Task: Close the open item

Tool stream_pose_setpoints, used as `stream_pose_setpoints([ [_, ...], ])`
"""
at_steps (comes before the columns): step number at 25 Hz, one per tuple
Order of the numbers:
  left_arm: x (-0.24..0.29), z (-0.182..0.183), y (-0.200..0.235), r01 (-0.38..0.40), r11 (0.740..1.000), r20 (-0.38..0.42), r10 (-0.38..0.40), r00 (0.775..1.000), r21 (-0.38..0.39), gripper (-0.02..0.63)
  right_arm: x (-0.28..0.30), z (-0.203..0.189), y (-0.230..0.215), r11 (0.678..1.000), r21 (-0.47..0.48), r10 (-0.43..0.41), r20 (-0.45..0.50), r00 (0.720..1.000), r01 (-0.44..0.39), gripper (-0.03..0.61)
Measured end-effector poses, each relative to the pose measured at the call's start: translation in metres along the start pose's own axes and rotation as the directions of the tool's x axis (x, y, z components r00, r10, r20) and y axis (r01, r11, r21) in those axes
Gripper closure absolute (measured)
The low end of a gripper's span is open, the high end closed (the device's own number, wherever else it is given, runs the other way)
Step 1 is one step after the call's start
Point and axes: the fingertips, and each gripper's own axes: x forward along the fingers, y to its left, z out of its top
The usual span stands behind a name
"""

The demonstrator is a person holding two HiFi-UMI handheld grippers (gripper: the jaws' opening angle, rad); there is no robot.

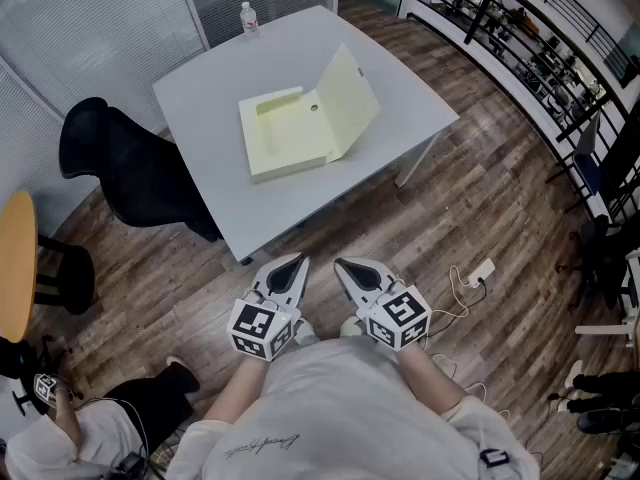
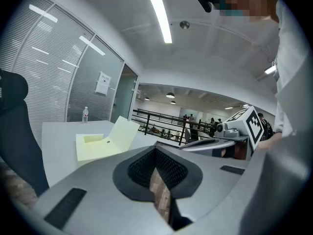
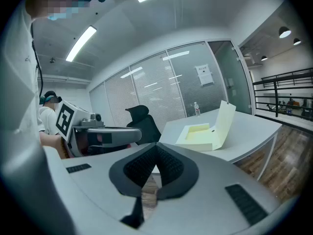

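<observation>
Close in front of the person's chest, the left gripper (image 1: 290, 268) and right gripper (image 1: 350, 270) hold their jaws clenched on nothing, well apart from the pale yellow box file (image 1: 285, 138). It lies open on the white surface (image 1: 200, 98), its lid (image 1: 348, 98) tilted up at the right. Best, I judge, to steady the tray and push the lid leftward from behind. A bottle (image 1: 249, 18) stands at the far corner. Around are a black chair (image 1: 120, 163), wooden floor (image 1: 480, 198), blinds (image 1: 90, 18) and railing (image 1: 520, 28).

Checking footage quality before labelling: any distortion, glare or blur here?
Head view: sharp, evenly lit, the yellow folder crisp. Left gripper view: heavy fisheye, dark corners, ceiling light strip glaring. Right gripper view: same fisheye, right tongs slightly soft.
</observation>
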Motion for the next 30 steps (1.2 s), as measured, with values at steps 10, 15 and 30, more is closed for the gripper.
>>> stream_pose_setpoints([
  [10, -0.013, -0.002, 0.015, 0.004, 1.0, 0.003, -0.004, 1.0, -0.016, 0.604, 0.013, 0.001, 0.011, 1.0, 0.003, -0.009, -0.005, 1.0, 0.009, 0.565],
  [15, -0.02, 0.001, 0.026, 0.016, 1.0, 0.018, -0.016, 1.0, -0.01, 0.604, 0.023, 0.005, 0.017, 0.999, 0.013, -0.048, 0.03, 0.998, 0.047, 0.566],
  [30, -0.012, 0.0, 0.054, 0.055, 0.998, 0.028, -0.054, 0.998, -0.024, 0.604, 0.045, 0.009, 0.012, 0.996, 0.018, -0.091, 0.038, 0.995, 0.09, 0.566],
])
